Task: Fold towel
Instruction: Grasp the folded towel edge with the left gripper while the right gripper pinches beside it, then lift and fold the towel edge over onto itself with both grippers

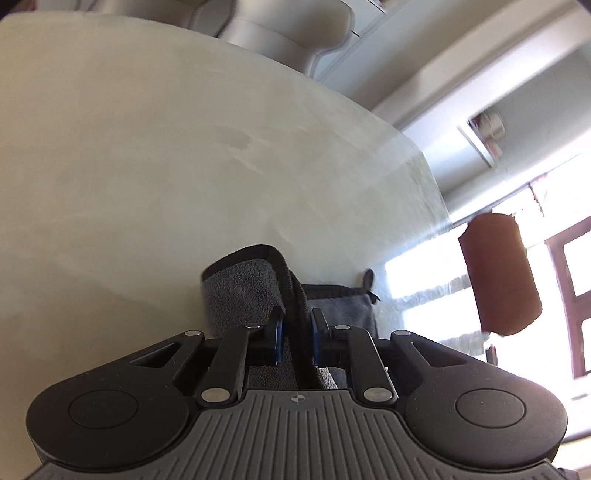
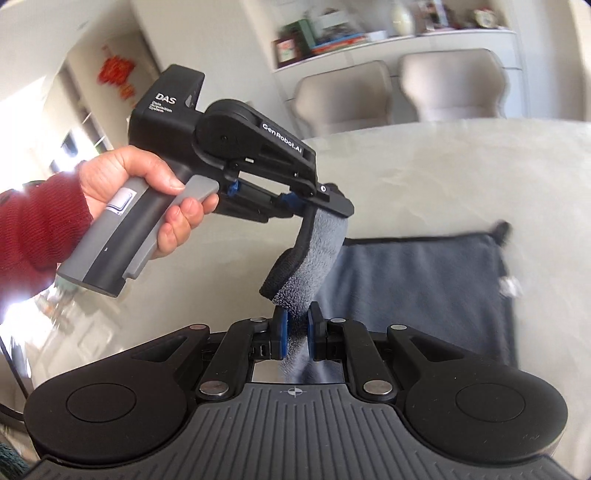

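A grey towel [image 2: 424, 280] with a black hem lies partly on the pale table [image 2: 443, 166], its near edge lifted. My left gripper [image 1: 297, 328] is shut on the towel's hemmed edge [image 1: 240, 291]. It also shows in the right wrist view [image 2: 332, 210], held by a hand in a red sleeve, with the towel hanging from it. My right gripper [image 2: 298, 328] is shut on the same lifted edge [image 2: 306, 273] a short way along. The strip of towel between the two grippers sags in a curve above the table.
Two pale chairs [image 2: 450, 85] stand behind the table's far edge, with a shelf of books [image 2: 332, 37] behind them. In the left wrist view a chair [image 1: 273, 33] is at the far edge, with bright windows and a brown object [image 1: 498, 273] to the right.
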Available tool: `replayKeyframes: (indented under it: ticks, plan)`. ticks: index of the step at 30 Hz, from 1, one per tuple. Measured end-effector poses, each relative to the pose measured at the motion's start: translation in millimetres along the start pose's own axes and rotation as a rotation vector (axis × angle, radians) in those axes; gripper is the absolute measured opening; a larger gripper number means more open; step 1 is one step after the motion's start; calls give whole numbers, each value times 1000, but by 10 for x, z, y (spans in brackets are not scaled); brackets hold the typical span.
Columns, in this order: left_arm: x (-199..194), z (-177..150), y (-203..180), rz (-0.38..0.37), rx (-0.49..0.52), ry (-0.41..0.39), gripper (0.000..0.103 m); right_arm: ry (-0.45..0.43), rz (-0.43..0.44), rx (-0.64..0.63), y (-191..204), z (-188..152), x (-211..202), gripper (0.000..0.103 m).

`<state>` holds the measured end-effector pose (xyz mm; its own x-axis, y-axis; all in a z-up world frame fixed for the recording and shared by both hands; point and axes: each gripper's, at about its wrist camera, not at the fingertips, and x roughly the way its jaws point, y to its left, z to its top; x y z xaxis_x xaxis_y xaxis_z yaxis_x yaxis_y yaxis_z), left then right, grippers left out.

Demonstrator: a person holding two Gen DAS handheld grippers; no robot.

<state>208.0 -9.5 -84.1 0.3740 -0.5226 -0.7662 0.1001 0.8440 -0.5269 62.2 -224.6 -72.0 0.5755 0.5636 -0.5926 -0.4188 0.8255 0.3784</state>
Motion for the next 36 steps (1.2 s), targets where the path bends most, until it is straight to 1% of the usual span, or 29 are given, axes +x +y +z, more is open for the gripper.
replayKeyframes:
  ticks: [4,7,9,10,12,13,14,16,19,21,22,23,24,26,31,36]
  plan:
    - [275,-57,-327,12,85,58,14,-1,-48,80,-226,-115,-49,11]
    - [433,-87,-500,18,123,87,14,-9,-72,124,-361,-185,-77,12]
    - [519,-79,-604,24,135,100,14,-13,-82,155,-448,-220,-93,14]
    - [544,-91,-634,28,141,107,14,-14,-86,166,-483,-231,-98,17]
    - [592,-102,-659,38,142,117,14,-21,-97,170,-519,-249,-105,23]
    - [615,-107,-664,43,143,123,14,-24,-102,172,-538,-258,-109,31]
    - [631,-110,-662,47,141,127,14,-27,-108,172,-553,-267,-111,33]
    - [617,-137,-639,50,140,131,14,-28,-128,145,-542,-270,-99,34]
    - [612,-142,-630,55,138,135,14,-24,-188,91,-501,-265,-58,35]
    - [607,-139,-658,58,140,136,14,-25,-213,66,-493,-269,-30,35]
    - [601,-142,-662,62,143,135,14,-24,-224,54,-491,-271,-16,32]
    - [595,-139,-659,64,142,134,14,-13,-214,53,-508,-274,4,21]
    - [633,-125,-702,66,140,132,14,-7,-208,54,-515,-276,8,14]
    - [659,-94,-721,69,140,132,14,8,-197,61,-546,-279,16,12]
    - [614,-79,-834,83,178,101,14,-37,-195,92,-610,-241,-149,11]
    - [647,-58,-921,92,188,88,14,-39,-221,125,-740,-222,-181,11]
